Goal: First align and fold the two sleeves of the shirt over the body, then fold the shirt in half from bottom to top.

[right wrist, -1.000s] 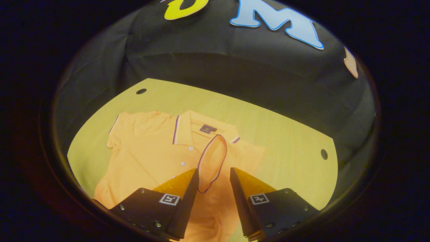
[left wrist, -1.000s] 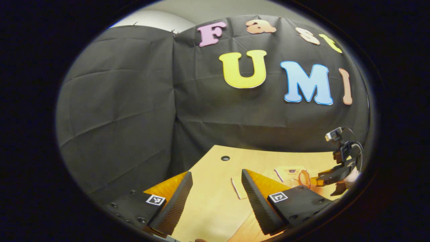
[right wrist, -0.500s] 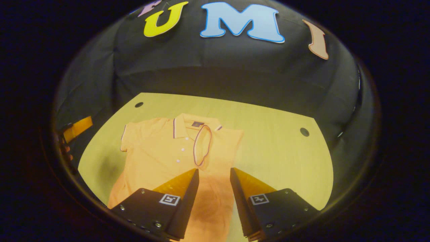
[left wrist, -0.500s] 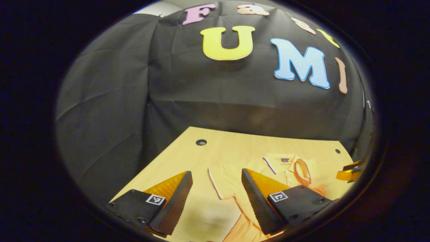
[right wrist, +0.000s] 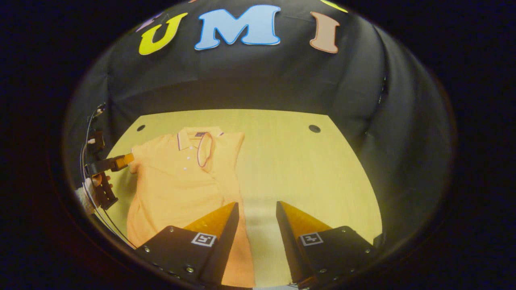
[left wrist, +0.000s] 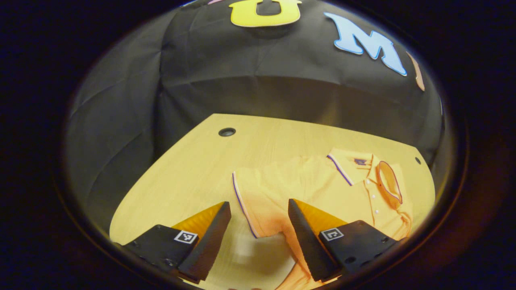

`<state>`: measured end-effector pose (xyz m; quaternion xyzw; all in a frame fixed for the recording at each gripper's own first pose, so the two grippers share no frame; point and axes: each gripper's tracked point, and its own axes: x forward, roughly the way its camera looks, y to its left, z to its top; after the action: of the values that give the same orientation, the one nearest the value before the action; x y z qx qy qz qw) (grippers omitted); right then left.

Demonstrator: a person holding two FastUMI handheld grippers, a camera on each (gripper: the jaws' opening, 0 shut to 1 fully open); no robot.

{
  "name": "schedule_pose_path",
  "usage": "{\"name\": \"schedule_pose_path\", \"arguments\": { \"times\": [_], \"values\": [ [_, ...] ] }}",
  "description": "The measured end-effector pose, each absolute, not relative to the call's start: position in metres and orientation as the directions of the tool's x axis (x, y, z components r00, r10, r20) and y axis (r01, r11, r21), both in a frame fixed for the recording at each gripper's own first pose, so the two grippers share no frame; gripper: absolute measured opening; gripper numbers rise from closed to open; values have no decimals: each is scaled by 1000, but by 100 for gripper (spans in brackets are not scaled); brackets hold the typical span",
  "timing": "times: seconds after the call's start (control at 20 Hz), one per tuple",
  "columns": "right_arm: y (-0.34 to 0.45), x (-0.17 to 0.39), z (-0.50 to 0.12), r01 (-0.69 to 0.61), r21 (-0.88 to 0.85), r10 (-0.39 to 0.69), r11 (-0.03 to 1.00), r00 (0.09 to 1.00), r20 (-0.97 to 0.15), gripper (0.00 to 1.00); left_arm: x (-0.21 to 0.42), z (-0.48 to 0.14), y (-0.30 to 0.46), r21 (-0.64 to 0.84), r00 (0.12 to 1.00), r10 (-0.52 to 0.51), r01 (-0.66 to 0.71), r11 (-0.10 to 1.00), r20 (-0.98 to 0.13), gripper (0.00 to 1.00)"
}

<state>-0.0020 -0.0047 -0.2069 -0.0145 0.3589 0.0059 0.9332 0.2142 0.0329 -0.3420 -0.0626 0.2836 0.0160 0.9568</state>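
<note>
Both hand-held grippers are spread open and hold nothing: left hand-held gripper (left wrist: 258, 225) over the unfolded sleeve (left wrist: 262, 193), right hand-held gripper (right wrist: 256, 225) by the shirt's edge. An orange shirt (right wrist: 181, 177) lies flat on the table (right wrist: 306, 173), its other sleeve (right wrist: 204, 149) folded across the chest.

Dim warm yellow light, dark surroundings, strong fisheye bending at edges, slightly soft focus

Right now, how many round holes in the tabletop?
2. One hole sits at the far corner beyond the shirt's unfolded sleeve, the other hole at the opposite far corner on bare wood. The near edge is cut off, so more may exist.
</note>
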Motion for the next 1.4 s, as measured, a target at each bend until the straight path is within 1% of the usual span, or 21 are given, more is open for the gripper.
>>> {"name": "schedule_pose_path", "arguments": {
  "times": [0.1,0.15,0.25,0.3,0.35,0.4,0.5,0.55,0.8,0.85,0.95,1.05,1.15,1.25,1.4],
  "values": [
    [-18,-17,-210,15,-27,-30,1000,729,-683,61,216,-355,33,-121,823,-4,-79,990,-568,97],
    [-23,-23,-212,28,-30,-41,999,723,-690,61,217,-362,31,-128,815,-4,-87,988,-580,95],
    [-27,-28,-216,43,-39,-58,998,715,-697,61,216,-375,30,-140,797,-2,-104,985,-604,95],
    [-29,-31,-216,45,-42,-61,998,713,-698,61,214,-379,30,-141,787,6,-118,983,-617,95],
    [-29,-31,-216,44,-44,-63,998,712,-699,61,215,-378,29,-133,794,11,-114,985,-608,97],
    [-28,-30,-217,42,-46,-62,998,712,-700,61,215,-378,26,-132,791,9,-113,985,-612,96],
    [-27,-29,-216,33,-46,-56,998,713,-699,61,215,-382,27,-97,784,32,-118,988,-620,98],
    [-26,-28,-215,29,-46,-53,999,713,-699,61,216,-381,25,-95,787,29,-111,989,-617,96],
    [-22,-25,-217,12,-43,-39,999,715,-698,61,222,-380,12,-120,794,18,-114,986,-607,26],
    [-22,-25,-219,9,-44,-37,999,714,-699,61,221,-380,12,-126,791,17,-119,985,-612,17],
    [-22,-26,-221,8,-41,-35,999,713,-700,61,222,-379,13,-127,788,18,-121,985,-616,16],
    [-24,-27,-221,12,-38,-35,999,714,-699,61,221,-379,14,-91,781,42,-126,988,-623,16],
    [-28,-30,-223,22,-31,-37,999,713,-700,61,225,-369,12,-57,794,58,-115,992,-606,16],
    [-33,-33,-223,38,-21,-42,999,714,-699,61,229,-351,1,-29,817,51,-82,996,-574,16],
    [-37,-37,-230,69,-1,-49,998,711,-702,61,237,-325,-31,10,852,2,4,1000,-523,16]
  ]
}}
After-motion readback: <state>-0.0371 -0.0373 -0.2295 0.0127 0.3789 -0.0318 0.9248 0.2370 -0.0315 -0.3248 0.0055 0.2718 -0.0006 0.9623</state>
